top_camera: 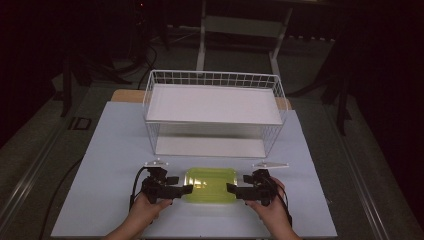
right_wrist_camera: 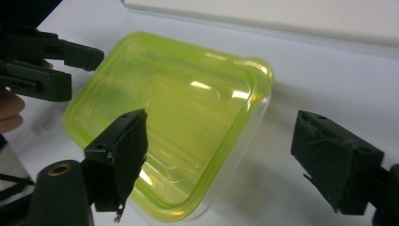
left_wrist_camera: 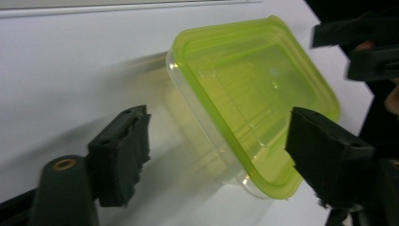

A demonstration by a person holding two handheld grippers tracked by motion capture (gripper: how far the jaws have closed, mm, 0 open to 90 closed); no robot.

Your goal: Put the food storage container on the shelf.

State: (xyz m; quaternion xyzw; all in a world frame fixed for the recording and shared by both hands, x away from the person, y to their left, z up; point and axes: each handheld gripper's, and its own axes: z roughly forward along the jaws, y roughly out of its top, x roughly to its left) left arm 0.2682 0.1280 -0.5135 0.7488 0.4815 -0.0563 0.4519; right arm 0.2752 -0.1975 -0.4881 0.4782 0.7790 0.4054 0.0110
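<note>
While we flank the lidded container near the bench's front edge, nothing is lifted.
Left gripper and right gripper jaws stand wide, unclamped; grasping remains.

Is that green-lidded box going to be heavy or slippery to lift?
Probably light: the box looks like thin clear plastic and seems empty. Its glossy lid may be slippery, so each claw could slide. It sits flat and low, so tipping seems unlikely.
</note>
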